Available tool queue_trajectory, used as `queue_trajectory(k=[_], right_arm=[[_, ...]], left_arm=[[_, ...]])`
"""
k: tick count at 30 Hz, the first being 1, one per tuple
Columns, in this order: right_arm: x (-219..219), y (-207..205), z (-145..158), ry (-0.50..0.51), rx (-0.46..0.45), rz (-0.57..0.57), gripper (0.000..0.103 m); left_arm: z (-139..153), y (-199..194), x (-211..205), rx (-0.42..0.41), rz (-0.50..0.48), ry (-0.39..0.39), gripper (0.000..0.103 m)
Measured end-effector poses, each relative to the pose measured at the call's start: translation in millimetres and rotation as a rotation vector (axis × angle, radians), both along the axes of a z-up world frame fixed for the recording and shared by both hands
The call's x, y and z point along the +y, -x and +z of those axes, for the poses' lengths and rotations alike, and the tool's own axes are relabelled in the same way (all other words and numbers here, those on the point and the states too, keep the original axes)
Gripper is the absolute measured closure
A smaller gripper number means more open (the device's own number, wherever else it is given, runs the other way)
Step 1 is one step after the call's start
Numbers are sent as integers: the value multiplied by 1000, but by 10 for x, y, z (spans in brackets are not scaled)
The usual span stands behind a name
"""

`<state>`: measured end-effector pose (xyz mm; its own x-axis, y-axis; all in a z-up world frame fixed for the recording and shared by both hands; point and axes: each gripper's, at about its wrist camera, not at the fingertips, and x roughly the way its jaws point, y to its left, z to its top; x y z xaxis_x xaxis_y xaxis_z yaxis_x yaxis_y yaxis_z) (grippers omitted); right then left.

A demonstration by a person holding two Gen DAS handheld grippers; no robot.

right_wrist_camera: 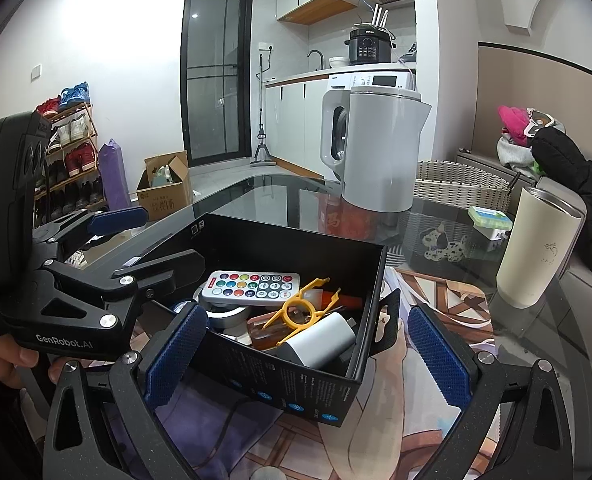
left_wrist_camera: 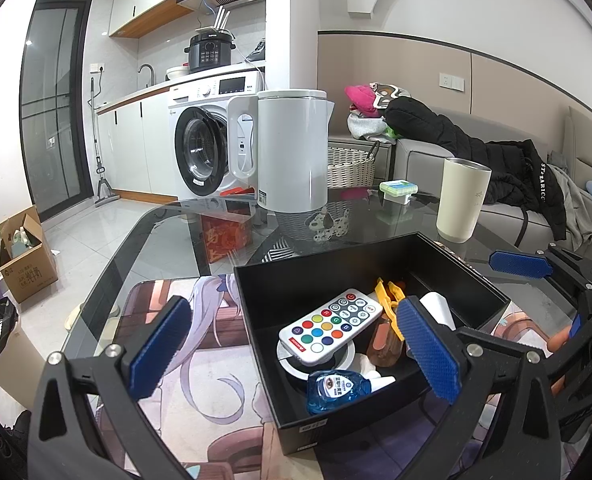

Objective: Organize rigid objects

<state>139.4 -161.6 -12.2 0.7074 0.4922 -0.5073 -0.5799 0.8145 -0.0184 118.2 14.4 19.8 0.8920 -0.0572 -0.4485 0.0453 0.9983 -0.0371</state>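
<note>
box [left_wrist_camera: 376, 268]: black, open-topped, on mat | remote [left_wrist_camera: 330, 325]: lies atop clutter inside box, long axis diagonal, red power button toward far wall | left gripper [left_wrist_camera: 296, 354]: wide open, empty | right gripper [right_wrist_camera: 306, 360]: wide open, empty, straddling box corner

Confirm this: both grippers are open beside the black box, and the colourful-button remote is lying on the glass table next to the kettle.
Not quite. The remote lies inside the black box, on top of the other items, not on the glass by the kettle; the left wrist view shows it. The left gripper and right gripper are indeed open.
</note>
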Motion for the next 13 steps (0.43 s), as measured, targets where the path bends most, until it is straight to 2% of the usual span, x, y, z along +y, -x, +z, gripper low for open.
queue_trajectory(k=[13], right_arm=[[4, 1, 2, 1, -1, 1, 0]], left_arm=[[-13, -11, -20, 3, -2, -3, 0]])
